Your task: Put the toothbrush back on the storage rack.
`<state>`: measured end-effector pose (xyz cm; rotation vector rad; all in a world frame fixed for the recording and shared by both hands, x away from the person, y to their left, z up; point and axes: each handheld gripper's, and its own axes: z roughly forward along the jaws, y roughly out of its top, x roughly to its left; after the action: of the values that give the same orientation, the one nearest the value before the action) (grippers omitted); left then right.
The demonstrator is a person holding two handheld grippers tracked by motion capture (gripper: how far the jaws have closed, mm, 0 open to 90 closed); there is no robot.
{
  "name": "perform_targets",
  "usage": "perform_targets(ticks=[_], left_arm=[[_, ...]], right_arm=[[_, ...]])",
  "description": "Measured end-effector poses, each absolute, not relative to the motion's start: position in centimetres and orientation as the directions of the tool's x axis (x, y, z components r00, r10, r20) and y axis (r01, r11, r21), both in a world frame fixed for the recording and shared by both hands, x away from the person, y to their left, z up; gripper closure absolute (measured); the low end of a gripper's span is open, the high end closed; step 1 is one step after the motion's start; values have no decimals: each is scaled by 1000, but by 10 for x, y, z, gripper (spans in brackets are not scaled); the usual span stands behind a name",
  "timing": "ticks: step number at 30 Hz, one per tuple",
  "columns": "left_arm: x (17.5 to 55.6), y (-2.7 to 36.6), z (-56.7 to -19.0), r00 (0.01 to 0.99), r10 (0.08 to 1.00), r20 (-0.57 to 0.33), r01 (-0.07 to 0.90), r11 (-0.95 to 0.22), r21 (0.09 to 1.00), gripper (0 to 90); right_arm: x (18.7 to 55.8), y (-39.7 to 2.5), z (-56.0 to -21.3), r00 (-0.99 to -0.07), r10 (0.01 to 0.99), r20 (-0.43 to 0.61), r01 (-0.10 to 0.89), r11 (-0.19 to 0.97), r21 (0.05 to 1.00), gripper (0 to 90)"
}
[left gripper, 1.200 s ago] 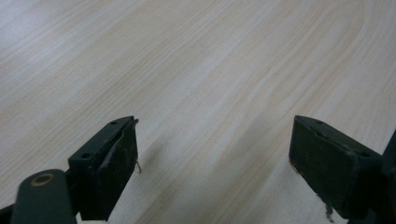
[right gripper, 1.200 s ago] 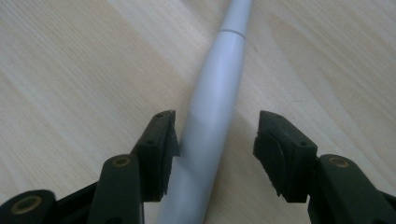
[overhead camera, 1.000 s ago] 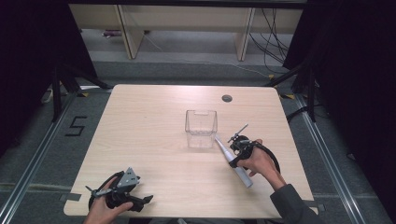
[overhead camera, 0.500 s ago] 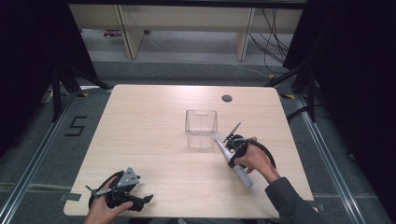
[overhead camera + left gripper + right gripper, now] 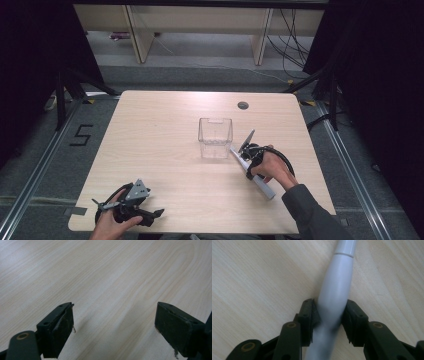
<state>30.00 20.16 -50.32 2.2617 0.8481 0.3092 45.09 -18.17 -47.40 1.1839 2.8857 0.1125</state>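
Note:
A long grey handle-shaped tool (image 5: 260,182) with a paler tip lies slanted on the wooden table (image 5: 165,135), its tip close to a clear plastic box (image 5: 215,137). My right gripper (image 5: 246,164) is shut on the tool's upper part. In the right gripper view both black jaws press the grey tool (image 5: 337,282) from either side, and my right gripper (image 5: 329,312) holds it just above the wood. My left gripper (image 5: 156,213) rests near the table's front left edge, held by a hand. In its own view my left gripper (image 5: 113,327) stands wide open over bare wood.
A round cable hole (image 5: 243,105) sits at the table's back right. Behind the table are shelf legs and cables on the floor. A floor marker reading 5 (image 5: 81,135) lies to the left.
The right gripper has tilted and shifted slightly to the left on the grey tool. The tool, the box and the left gripper stay where they were.

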Motion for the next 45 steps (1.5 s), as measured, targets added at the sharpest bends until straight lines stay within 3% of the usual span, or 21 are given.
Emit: perform_targets(ticks=[20, 25, 34, 39, 40, 41, 45], left_arm=[[299, 202, -503, 759, 651, -14, 488, -554, 674, 152], [300, 201, -503, 760, 650, -22, 487, -546, 681, 152], [301, 201, -504, 759, 651, -17, 487, -550, 678, 152], [301, 202, -503, 760, 650, -17, 486, -550, 679, 152], [301, 202, -503, 759, 651, -19, 487, -548, 680, 152], [301, 202, -503, 760, 650, -17, 486, -551, 679, 152], [301, 201, -503, 760, 649, -16, 483, -549, 682, 152]], right_arm=[[460, -189, -474, -675, 738, 16, 737, 675, -22, 669], [462, -195, -474, -710, 704, 2, 704, 710, -27, 670], [457, -204, -460, -651, 759, 14, 759, 651, 37, 671], [457, -213, -454, -686, 728, 0, 726, 683, 78, 671], [455, -212, -450, -651, 759, 11, 757, 648, 78, 671], [456, -216, -448, -683, 730, 1, 725, 679, 116, 671], [453, -219, -438, -671, 741, 10, 732, 660, 169, 671]])
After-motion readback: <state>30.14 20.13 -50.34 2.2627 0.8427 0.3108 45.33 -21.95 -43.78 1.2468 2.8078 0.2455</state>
